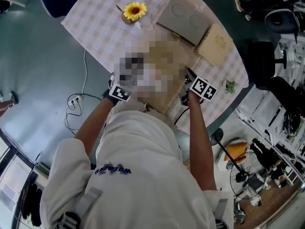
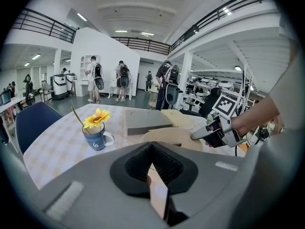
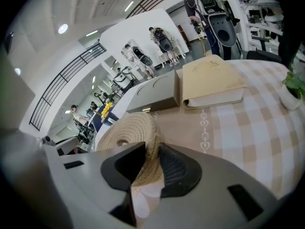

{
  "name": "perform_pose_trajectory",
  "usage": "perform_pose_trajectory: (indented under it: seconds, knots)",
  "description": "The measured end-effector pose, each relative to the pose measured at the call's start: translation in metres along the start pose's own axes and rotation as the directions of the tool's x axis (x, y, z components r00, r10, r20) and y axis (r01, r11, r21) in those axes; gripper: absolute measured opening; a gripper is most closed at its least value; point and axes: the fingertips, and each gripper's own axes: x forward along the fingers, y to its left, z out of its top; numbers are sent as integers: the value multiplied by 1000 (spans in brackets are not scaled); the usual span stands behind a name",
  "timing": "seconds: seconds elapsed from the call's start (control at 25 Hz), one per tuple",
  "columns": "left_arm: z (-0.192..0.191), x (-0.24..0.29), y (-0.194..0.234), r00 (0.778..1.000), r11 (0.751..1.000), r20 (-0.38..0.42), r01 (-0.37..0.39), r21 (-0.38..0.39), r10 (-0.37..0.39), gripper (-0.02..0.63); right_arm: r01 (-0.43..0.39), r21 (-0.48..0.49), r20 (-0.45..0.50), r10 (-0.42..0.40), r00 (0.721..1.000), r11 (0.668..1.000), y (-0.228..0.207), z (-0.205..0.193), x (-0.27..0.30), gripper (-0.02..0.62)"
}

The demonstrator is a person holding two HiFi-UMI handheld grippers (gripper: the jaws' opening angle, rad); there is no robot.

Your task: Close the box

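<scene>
On the worktop [image 3: 248, 123], just beside the grey case [image 3: 155, 97], the woven round box [image 3: 126, 132] has its rim gripped by the right tool [image 3: 151, 151], while the left tool [image 2: 153, 149] is closed on a pale flap [image 2: 158, 197].

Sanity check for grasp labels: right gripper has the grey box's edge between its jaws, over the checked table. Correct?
No. The right gripper has the rim of the woven straw piece between its jaws, not the grey box's edge; the grey box lies further back on the checked table. The right gripper view shows this.
</scene>
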Motion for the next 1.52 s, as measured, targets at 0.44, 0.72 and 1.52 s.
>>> perform_pose_trajectory:
  seconds: [0.44,0.72,1.52]
  knots:
    - [2,-14,-1,1000,1000,9,-17,13,17,2,80,-159,-8,-82,997,984,2,5,0,117]
    - [0,-24,-3,1000,1000,15,-26,17,26,2,100,-105,68,-93,993,989,7,10,-8,118]
    - [41,-76,17,987,996,136,-91,22,87,2,113,-251,343,-21,939,961,74,46,-117,109]
